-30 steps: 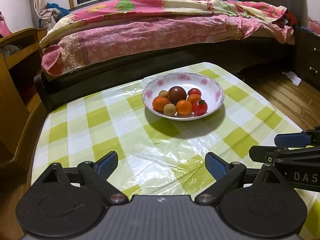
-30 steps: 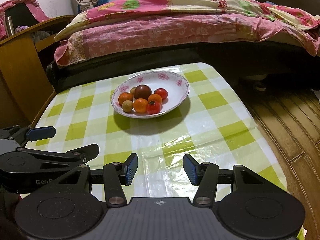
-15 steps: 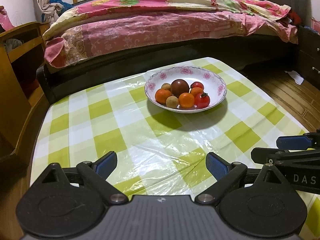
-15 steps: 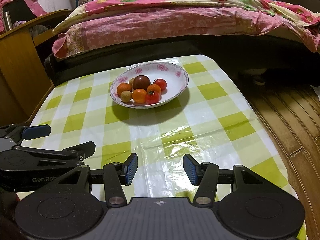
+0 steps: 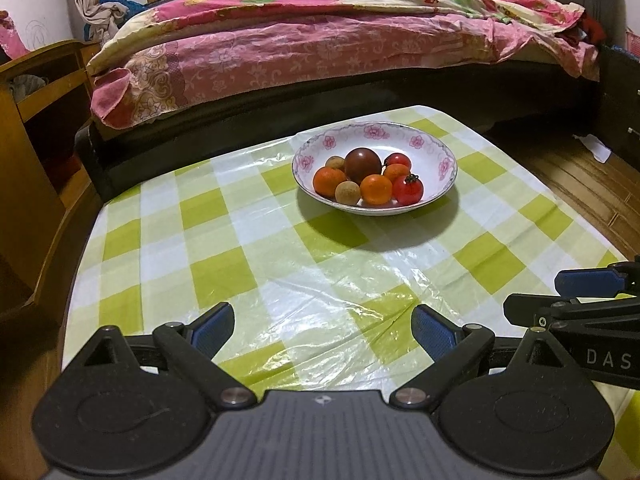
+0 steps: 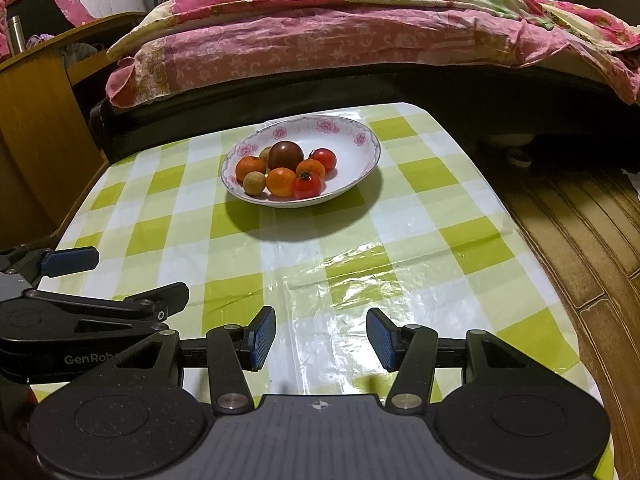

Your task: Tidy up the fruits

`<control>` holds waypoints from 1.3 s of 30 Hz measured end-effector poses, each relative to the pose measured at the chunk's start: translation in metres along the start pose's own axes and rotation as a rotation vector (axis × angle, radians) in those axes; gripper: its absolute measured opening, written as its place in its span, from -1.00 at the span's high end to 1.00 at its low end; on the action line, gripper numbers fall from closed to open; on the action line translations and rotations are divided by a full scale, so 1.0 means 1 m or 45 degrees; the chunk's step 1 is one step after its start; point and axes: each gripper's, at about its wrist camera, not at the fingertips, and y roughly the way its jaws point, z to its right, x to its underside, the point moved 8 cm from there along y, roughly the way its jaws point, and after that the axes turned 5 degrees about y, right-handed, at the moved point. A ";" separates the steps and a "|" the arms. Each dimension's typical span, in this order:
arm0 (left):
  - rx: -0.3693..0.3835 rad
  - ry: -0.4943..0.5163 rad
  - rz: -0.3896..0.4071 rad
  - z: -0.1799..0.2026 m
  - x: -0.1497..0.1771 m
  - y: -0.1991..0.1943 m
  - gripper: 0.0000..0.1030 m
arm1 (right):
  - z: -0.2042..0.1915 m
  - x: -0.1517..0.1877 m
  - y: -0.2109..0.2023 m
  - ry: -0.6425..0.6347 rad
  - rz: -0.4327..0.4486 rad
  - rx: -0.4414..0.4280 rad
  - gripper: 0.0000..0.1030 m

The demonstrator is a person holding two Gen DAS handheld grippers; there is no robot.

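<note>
A white bowl with pink flowers [image 5: 434, 152] [image 6: 360, 140] stands at the far side of the table. It holds several small fruits: a dark brown one [image 5: 363, 165] [image 6: 285, 155], orange ones [image 5: 376, 189], red tomatoes [image 5: 408, 190] [image 6: 307, 185] and a tan longan [image 5: 347, 193]. My left gripper [image 5: 322, 330] is open and empty over the near table edge. My right gripper [image 6: 321, 338] is open and empty too, beside the left one. Both are well short of the bowl.
The table has a green and white checked cloth [image 5: 240, 248] under clear plastic. A bed with a pink quilt [image 5: 320, 48] runs behind it. A wooden cabinet [image 5: 24, 128] stands left. Wooden floor [image 6: 580, 216] lies right of the table.
Both views have tilted down and drawn slightly back, so the bowl sits lower and more of the table shows. Both grippers stay open and nothing in the bowl has moved.
</note>
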 end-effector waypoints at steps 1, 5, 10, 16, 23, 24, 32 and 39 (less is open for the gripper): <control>-0.001 0.001 -0.001 0.000 0.000 0.000 -0.99 | 0.000 0.000 0.000 0.000 -0.001 0.000 0.06; -0.006 0.004 -0.006 0.000 0.002 0.000 -0.98 | 0.000 0.001 0.001 -0.003 -0.007 0.001 0.06; -0.011 -0.001 -0.005 -0.001 0.002 -0.001 -0.98 | 0.000 0.003 0.002 -0.009 -0.019 0.004 0.06; -0.014 -0.005 -0.005 -0.001 0.003 -0.002 -0.98 | -0.002 0.005 0.002 -0.017 -0.026 0.002 0.06; -0.016 -0.004 -0.005 -0.002 0.003 -0.002 -0.98 | -0.002 0.006 0.002 -0.019 -0.026 0.002 0.06; -0.017 -0.005 -0.005 -0.002 0.004 -0.002 -0.98 | -0.002 0.006 0.002 -0.019 -0.026 0.002 0.06; -0.028 0.001 0.000 -0.003 0.007 -0.005 -0.97 | -0.005 0.008 0.001 -0.026 -0.031 0.000 0.06; -0.046 0.003 0.016 -0.004 0.006 -0.008 -0.97 | -0.006 0.009 0.000 -0.029 -0.027 -0.003 0.06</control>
